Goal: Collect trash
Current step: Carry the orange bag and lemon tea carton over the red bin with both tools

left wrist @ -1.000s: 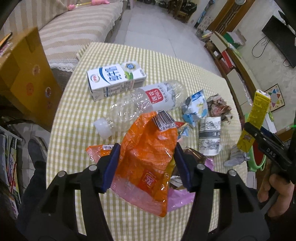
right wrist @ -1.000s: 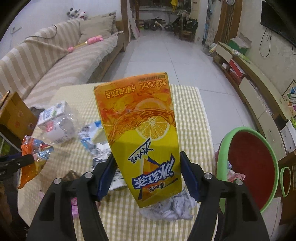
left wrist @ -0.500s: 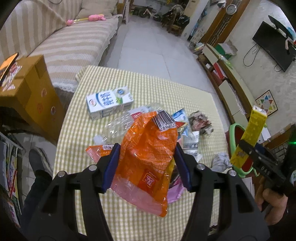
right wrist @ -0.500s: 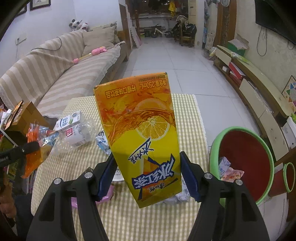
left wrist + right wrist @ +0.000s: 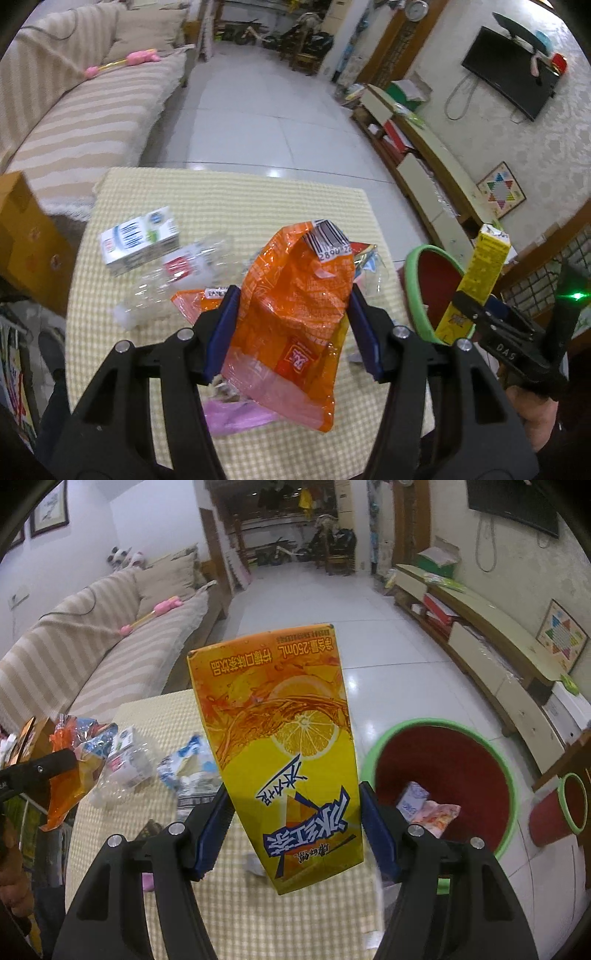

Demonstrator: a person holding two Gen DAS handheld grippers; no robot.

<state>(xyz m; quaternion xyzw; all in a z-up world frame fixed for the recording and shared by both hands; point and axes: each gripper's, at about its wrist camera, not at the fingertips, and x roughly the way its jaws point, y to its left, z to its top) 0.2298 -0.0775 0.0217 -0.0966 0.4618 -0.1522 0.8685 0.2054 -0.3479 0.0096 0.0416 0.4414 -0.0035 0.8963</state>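
Observation:
My left gripper is shut on a crumpled orange snack bag, held above the checked table. My right gripper is shut on a yellow lemon tea carton, held upright above the table's right edge. That carton and the right gripper also show at the right of the left wrist view. The red bin with a green rim stands on the floor right of the table, with a few wrappers inside. The orange bag shows at the left of the right wrist view.
On the table lie a white milk carton, a clear plastic bottle, a pink wrapper and blue-white wrappers. A striped sofa stands at the left, a low cabinet along the right wall, a smaller red bin at far right.
Both grippers have risen and moved back from the table with their loads still gripped. The table looks smaller and farther, and the red bin has come more fully into view.

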